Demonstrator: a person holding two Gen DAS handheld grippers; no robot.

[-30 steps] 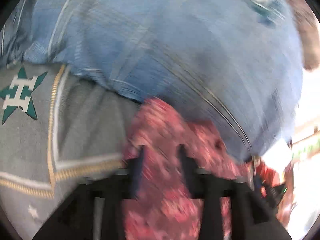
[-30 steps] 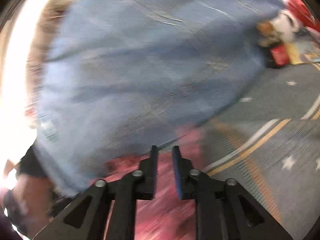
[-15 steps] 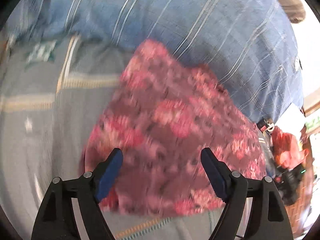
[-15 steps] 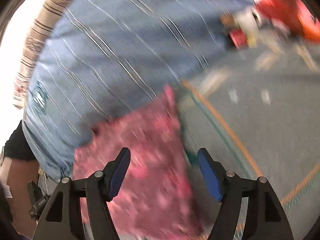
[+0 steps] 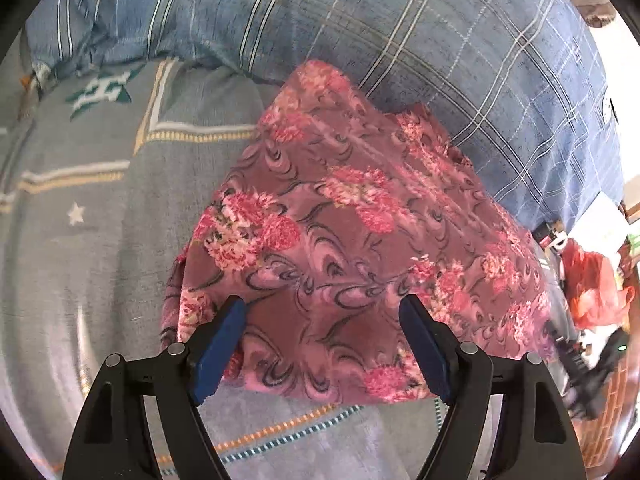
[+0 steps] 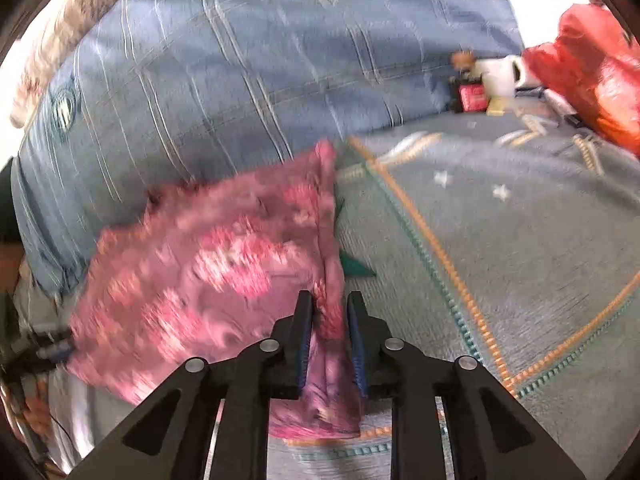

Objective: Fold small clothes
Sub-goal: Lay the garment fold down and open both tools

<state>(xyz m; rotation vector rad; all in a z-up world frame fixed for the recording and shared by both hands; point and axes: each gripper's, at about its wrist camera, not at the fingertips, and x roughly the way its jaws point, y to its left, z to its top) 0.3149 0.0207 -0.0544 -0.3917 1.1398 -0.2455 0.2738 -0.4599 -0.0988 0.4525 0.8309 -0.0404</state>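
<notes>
right gripper [image 6: 329, 328], jaws just closing, pinches the floral cloth's [image 5: 352, 232] edge to fold it; left gripper [image 5: 322, 344] gapes, empty.

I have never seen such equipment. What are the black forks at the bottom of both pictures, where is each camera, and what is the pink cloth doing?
No robot here: a person holds a two-finger gripper in each hand, and a fisheye camera on each looks along its fingers. The forks are those fingers. The left gripper is open over a pink floral cloth, which lies folded on a grey blanket beside a blue checked pillow. The right gripper has just been closing on the cloth's edge; its pads appear to pinch it. A red bag lies further back.
</notes>
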